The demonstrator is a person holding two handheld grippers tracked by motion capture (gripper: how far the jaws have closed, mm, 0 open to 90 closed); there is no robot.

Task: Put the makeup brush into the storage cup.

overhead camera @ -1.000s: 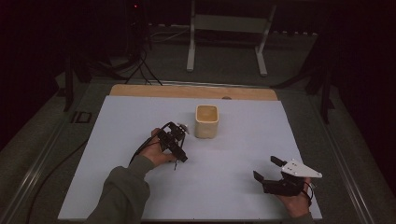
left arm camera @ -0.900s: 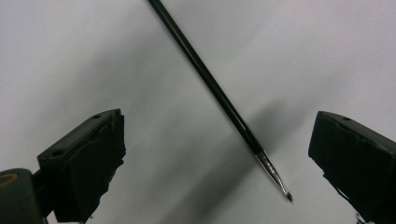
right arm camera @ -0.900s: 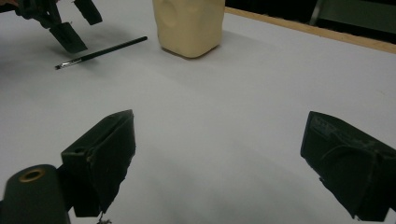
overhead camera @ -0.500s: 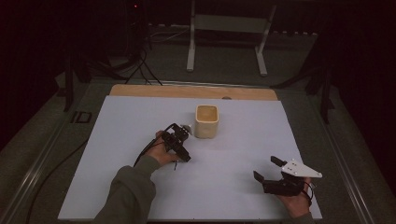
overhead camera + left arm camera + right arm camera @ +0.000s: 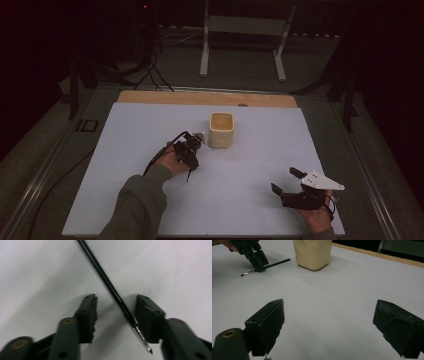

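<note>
The left claw [image 5: 116,315], jaws just closing, straddles a thin black brush [image 5: 110,287] on the tabletop [image 5: 125,150], one pad touching it; the right claw [image 5: 329,325] gapes wide, holding nothing.

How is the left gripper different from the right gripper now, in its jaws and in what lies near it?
The left gripper has its jaws narrowed, just been closing, around a thin black paintbrush lying on the white table; the right gripper stands wide open with bare table between its jaws. The left one sits beside the cream cup; the right one rests far from it, near the table's front edge. Both have black jaws.
</note>
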